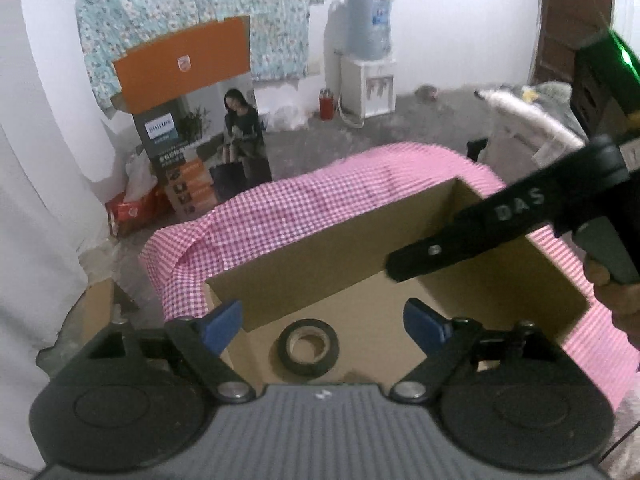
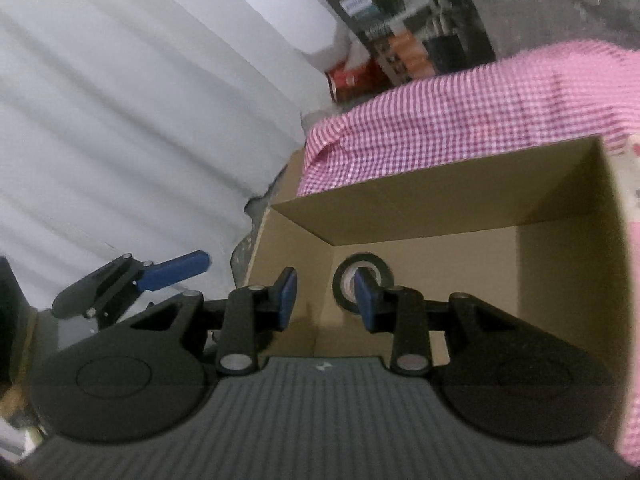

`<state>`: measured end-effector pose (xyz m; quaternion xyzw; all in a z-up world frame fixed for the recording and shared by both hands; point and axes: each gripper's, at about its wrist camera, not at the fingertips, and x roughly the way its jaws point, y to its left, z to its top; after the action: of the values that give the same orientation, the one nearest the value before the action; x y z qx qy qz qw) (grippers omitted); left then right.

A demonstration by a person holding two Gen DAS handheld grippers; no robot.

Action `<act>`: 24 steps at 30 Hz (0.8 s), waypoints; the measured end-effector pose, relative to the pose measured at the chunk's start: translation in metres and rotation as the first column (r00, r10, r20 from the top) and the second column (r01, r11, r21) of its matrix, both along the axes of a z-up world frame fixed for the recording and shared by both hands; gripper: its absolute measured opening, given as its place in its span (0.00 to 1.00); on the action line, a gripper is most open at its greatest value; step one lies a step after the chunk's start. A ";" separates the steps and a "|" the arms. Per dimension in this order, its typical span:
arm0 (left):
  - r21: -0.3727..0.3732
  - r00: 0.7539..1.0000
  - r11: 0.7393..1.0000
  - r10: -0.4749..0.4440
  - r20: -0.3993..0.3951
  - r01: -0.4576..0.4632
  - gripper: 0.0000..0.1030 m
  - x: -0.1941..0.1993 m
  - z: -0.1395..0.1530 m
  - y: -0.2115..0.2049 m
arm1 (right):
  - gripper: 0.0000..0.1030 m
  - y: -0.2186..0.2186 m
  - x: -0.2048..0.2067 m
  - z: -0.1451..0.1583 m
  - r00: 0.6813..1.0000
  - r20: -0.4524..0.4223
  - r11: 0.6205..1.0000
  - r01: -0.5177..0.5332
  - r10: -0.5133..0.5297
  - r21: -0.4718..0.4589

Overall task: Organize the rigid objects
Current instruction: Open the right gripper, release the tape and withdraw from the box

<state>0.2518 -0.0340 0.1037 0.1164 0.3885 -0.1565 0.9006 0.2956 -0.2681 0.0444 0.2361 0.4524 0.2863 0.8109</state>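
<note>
Black and ring-shaped, the roll of electrical tape [image 1: 309, 347] lies flat on the floor of the open brown cardboard box [image 1: 320, 276], toward the box's near-left corner, at about six o'clock in the left wrist view. Being a ring, it has no long side to speak of; its axis stands upright and the pale core hole faces up.

Going left to right: the left hand-held gripper [image 1: 322, 318] hangs above the tape with its blue pads spread wide and nothing between them. The right hand-held gripper [image 2: 325, 300] has its jaws only partly apart and also empty; its right pad overlaps the tape [image 2: 362, 282] in that view, though it seems to sit above the roll rather than on it, and blur makes this hard to settle.

Judging by this, the tape is already placed and the step in hand is the release. Next, a further rigid object must be found; none shows on the pink-and-white checked cloth [image 1: 304, 204] over the worktop, so both grippers need to clear the box walls first.
</note>
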 end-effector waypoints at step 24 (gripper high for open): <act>-0.216 0.991 0.968 0.115 -0.067 -0.127 0.87 -0.167 -0.060 0.061 | 0.31 -0.075 -0.242 -0.082 0.988 0.056 0.985 0.141 -0.147 0.096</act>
<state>0.0844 0.0272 0.0432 -0.0120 0.3995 -0.1461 0.9049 0.0539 -0.3436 -0.0379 0.2962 0.3950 0.2548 0.8315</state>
